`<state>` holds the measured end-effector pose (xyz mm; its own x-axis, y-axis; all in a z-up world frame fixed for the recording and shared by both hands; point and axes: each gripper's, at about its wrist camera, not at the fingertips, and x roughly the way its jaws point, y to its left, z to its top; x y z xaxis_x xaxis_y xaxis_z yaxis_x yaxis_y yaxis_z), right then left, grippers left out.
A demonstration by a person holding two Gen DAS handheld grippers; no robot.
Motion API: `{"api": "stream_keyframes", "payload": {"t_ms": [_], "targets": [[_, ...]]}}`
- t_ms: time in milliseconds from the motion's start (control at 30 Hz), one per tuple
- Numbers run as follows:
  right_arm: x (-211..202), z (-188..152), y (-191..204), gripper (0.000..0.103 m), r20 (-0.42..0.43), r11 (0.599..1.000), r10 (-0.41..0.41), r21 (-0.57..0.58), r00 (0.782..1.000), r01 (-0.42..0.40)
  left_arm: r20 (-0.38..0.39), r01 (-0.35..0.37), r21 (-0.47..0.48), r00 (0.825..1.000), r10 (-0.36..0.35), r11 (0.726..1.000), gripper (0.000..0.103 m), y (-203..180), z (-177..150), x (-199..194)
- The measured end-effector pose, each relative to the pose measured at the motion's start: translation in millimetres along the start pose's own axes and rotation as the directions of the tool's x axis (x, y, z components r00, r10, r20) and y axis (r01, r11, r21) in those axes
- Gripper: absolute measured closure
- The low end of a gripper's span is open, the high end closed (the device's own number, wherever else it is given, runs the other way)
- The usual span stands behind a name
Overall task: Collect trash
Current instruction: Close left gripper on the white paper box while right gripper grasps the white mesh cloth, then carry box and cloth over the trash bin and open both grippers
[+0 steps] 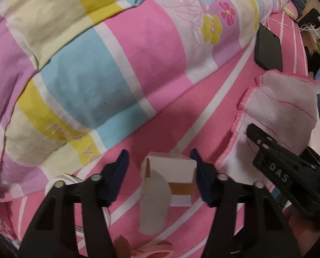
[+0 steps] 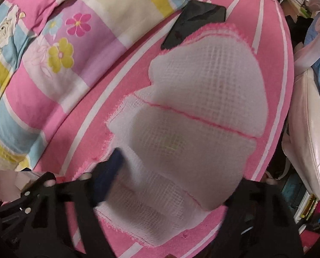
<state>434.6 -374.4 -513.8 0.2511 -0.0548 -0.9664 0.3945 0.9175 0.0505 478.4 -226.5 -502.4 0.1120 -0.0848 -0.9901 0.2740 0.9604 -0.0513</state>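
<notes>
Left gripper (image 1: 160,178) open around small box (image 1: 170,172)

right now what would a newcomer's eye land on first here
The small white-and-tan cardboard box lies on the pink striped bedsheet between the open left gripper fingers. To its right, a white gauze cloth with pink stitched edges fills the right wrist view, a black phone beyond it.

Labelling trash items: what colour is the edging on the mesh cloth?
Pink stitched edging on the white mesh cloth; right wrist view shows it best.

A black phone (image 2: 194,19) lies on the pink striped sheet (image 1: 164,118) beside a patchwork quilt (image 1: 91,68).
</notes>
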Motion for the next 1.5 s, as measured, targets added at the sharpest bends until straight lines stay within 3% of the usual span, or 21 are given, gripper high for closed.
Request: {"api": "stream_keyframes", "payload": {"t_ms": [67, 267, 367, 767, 900, 1033, 1267, 1500], "targets": [[-1, 0, 1, 0.047, 0.010, 1.000, -0.002, -0.015, 1.000, 0.002, -0.011, 0.008, 0.006, 1.000, -0.008, 1.000, 0.065, -4, -1, 2], [-4, -5, 11, 0.086, 0.032, 0.998, 0.010, -0.060, 0.999, -0.008, -0.020, 0.019, 0.007, 1.000, -0.019, 1.000, 0.067, -12, -1, 3], [-12, -14, 15, 0.090, 0.037, 0.998, 0.017, -0.058, 0.999, -0.015, -0.017, 0.025, 0.016, 1.000, -0.024, 1.000, 0.067, -12, -1, -2], [-62, -9, -3, 0.091, 0.067, 1.000, 0.028, -0.004, 0.997, -0.028, 0.015, 0.041, 0.033, 0.999, -0.042, 0.999, 0.067, -28, 6, -45], [-91, -8, 2, 0.091, 0.091, 1.000, 0.026, 0.005, 0.996, -0.026, 0.033, 0.046, 0.057, 0.998, -0.048, 0.997, 0.067, -21, 6, -74], [-129, -20, 4, 0.091, 0.123, 0.999, 0.023, 0.029, 0.992, -0.026, 0.053, 0.053, 0.075, 0.997, -0.057, 0.996, 0.067, -3, -19, -117], [-205, -63, -7, 0.091, 0.182, 0.995, -0.008, 0.104, 0.983, -0.011, 0.077, 0.071, 0.155, 0.994, -0.083, 0.985, 0.066, -10, -49, -172], [-260, -136, -39, 0.091, 0.204, 0.972, -0.089, 0.231, 0.975, 0.041, 0.070, 0.107, 0.274, 0.989, -0.131, 0.956, 0.066, -36, -100, -205]]}}
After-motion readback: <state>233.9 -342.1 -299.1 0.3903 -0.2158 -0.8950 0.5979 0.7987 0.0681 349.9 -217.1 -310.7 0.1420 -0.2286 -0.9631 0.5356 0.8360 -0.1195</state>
